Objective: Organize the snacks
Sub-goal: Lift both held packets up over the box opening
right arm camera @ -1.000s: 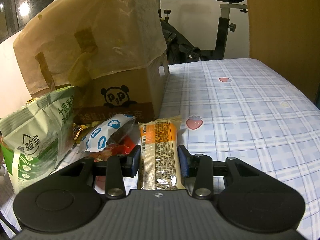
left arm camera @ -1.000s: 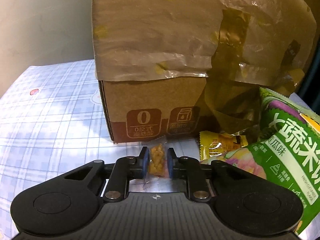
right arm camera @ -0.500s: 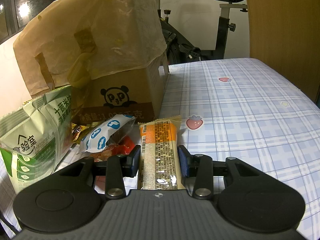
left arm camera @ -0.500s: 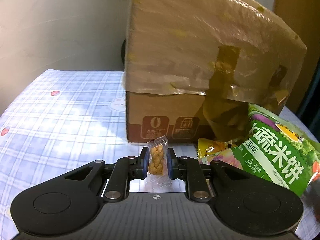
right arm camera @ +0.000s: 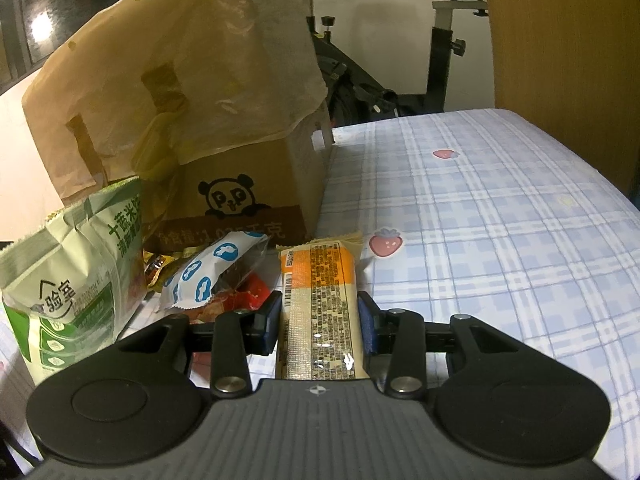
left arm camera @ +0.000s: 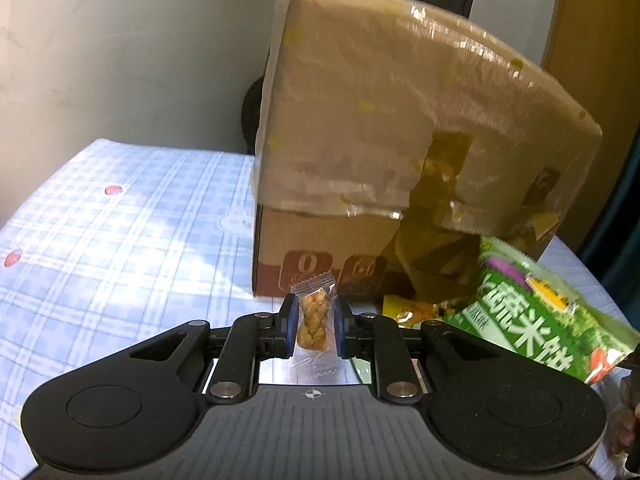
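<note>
So right now both hands are loaded. The left gripper (left arm camera: 313, 330) is clamped on a little clear-wrapped twisted pastry (left arm camera: 313, 322), held upright and clear of the checked tablecloth (left arm camera: 120, 220). The right gripper (right arm camera: 319, 320) has its jaws pressed against the sides of an orange-and-cream snack bar (right arm camera: 319, 300), barcode side up.

My guess is both are headed into the cardboard box (left arm camera: 400, 160), which sits at about 12 o'clock from the left gripper and 11 o'clock from the right. If so, the trick is getting high enough first: the box is tall, and a floppy taped flap covered in plastic hangs down its near face, so I'd go over the rim rather than straight at it. I can't see the opening from either view, so where to drop is a guess. Don't squeeze that pastry harder, it looks crumbly.

Other stuff: a big green rice cracker bag (left arm camera: 540, 316) at 2 o'clock from the left gripper, leaning by the box, with a yellow packet (left arm camera: 404, 310) tucked beside it. From the right side, a blue-and-white wrapped snack (right arm camera: 216, 268) and something red (right arm camera: 252, 296) lie at 10 o'clock, near the bar. An exercise bike (right arm camera: 440, 40) stands behind the table.
</note>
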`<state>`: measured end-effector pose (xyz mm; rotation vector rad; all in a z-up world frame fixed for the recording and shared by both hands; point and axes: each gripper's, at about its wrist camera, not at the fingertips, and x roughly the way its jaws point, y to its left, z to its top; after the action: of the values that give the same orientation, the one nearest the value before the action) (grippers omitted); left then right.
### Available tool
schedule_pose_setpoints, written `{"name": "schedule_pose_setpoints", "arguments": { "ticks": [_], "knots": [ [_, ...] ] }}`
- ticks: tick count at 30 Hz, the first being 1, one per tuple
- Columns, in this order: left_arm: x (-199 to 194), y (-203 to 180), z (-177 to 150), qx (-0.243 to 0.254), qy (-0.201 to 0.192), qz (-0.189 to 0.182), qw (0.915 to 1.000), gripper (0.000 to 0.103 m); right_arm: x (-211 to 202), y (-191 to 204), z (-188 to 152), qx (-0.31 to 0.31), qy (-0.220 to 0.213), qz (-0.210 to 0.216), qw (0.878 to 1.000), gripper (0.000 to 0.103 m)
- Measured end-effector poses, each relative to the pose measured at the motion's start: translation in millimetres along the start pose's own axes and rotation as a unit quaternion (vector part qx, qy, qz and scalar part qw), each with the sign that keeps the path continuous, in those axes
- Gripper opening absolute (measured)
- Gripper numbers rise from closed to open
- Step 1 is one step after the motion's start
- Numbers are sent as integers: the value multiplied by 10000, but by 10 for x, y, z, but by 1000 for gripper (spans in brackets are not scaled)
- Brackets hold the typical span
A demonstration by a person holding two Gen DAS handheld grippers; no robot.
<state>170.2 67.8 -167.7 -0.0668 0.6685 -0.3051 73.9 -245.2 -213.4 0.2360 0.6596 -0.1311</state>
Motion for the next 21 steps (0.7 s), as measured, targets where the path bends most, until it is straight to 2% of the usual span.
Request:
{"name": "schedule_pose_setpoints", "arguments": {
  "ticks": [5, 11, 21],
  "knots": [
    [-183, 22, 142, 15, -261, -10, 9997, 20, -128, -87, 67, 329, -129, -22, 9994, 41],
    [-380, -1, 335, 42, -605, -30, 9982, 20, -362, -138, 288, 482, -489, -15, 9976, 41],
    [-654, -140, 647, 135, -1129, -214, 9933, 20, -739, 1, 816, 222, -1284, 219, 9912, 41]
  ]
}}
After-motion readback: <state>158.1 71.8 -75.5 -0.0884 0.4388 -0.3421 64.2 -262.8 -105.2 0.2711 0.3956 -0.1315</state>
